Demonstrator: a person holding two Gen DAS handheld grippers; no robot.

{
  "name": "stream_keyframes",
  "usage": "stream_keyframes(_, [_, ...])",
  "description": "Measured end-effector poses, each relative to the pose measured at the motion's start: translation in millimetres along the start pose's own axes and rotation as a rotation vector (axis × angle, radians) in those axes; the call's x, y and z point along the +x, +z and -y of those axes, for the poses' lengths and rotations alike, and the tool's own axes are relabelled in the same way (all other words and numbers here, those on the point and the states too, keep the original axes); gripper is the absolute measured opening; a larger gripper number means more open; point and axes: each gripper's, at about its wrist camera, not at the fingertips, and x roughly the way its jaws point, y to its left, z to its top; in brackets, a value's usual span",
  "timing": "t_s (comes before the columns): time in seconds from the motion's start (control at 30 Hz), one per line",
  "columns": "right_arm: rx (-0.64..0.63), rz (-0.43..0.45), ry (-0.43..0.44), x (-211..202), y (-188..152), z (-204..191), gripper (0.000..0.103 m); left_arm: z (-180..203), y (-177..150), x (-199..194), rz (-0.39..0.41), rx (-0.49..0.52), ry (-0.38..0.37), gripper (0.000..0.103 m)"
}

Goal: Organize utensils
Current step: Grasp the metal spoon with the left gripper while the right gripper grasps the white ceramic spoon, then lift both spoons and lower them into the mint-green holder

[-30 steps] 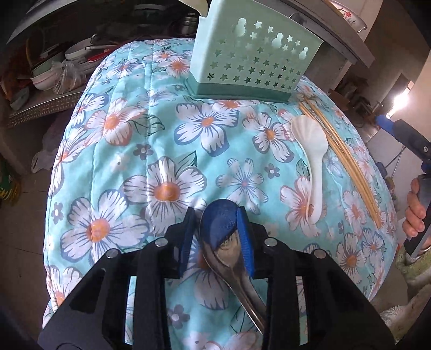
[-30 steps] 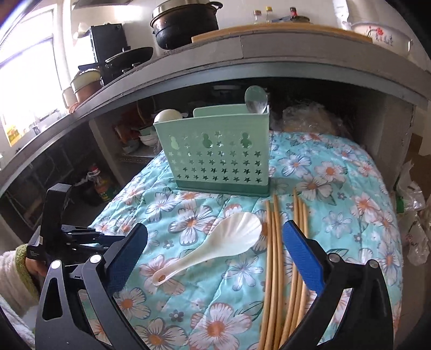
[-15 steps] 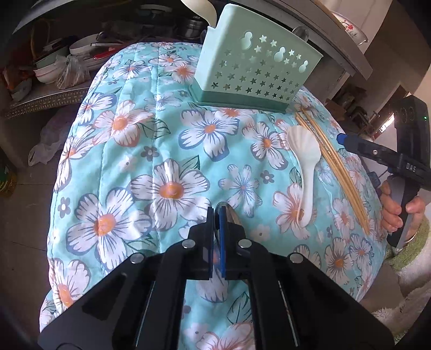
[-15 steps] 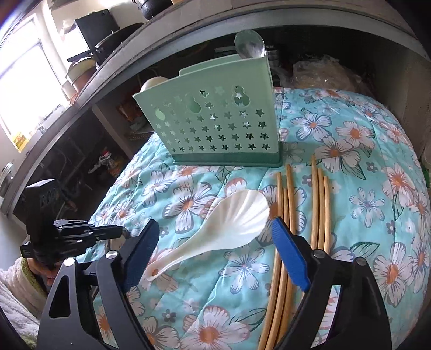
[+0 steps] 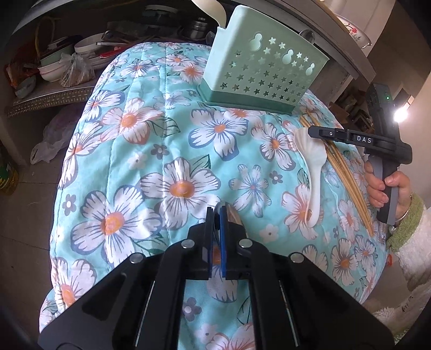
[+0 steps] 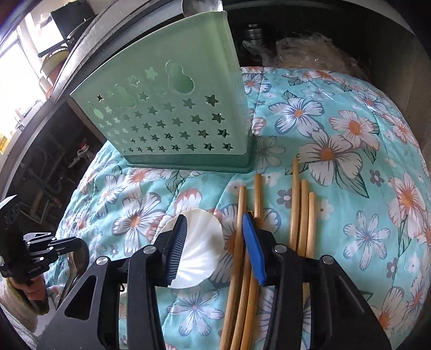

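Observation:
My left gripper is shut on a metal spoon, whose bowl stands on edge just past the blue pads, low over the floral quilt. A white spoon lies on the quilt beside several bamboo chopsticks. My right gripper is low over them. Its jaws are closing, with the white spoon's bowl and one chopstick between them, and the right pad is not touching the bowl. In the left wrist view its fingers reach over the white spoon. A mint-green star-punched caddy stands upright behind.
A white ladle and a metal spoon stand in the caddy. Shelves with bowls and a plastic bag lie to the left under a counter. A hand in a green-cuffed sleeve holds the right gripper.
My left jaws have shut on the metal spoon, which now sits on edge. The right gripper has come down and forward over the white spoon's bowl, and its jaws have narrowed.

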Motion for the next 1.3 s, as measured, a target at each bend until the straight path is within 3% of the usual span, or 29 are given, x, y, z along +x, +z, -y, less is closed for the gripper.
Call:
stream_keyframes(0.33, [-0.028,-0.031,-0.028,5.5,-0.2,-6.9,0.036,-5.5,-0.7,4.4,-0.005,-0.028,-0.01,0.005])
stream_keyframes(0.4, [-0.011,-0.037,-0.012,7.7,-0.4,-4.7,0.035,-6.0,-0.5,4.9,-0.008,-0.03,-0.011,0.006])
stream_keyframes(0.53, [-0.021,-0.031,-0.003,4.2,-0.9,-10.0,0.024,-6.4,-0.9,5.4,-0.009,-0.034,-0.006,0.006])
stream_keyframes(0.9, [-0.018,-0.028,0.085,-4.3,-9.7,-24.1,0.023,-7.6,-1.5,6.0,-0.008,-0.044,-0.005,0.007])
stream_keyframes(1.07, [-0.072,-0.055,0.083,5.1,-19.6,-44.7,0.011,-8.3,-1.5,6.5,-0.005,-0.047,-0.005,0.007])
stream_keyframes(1.3, [-0.032,-0.033,0.106,4.5,-21.7,-48.0,0.007,-6.1,-2.2,3.8,0.009,-0.048,0.005,0.005])
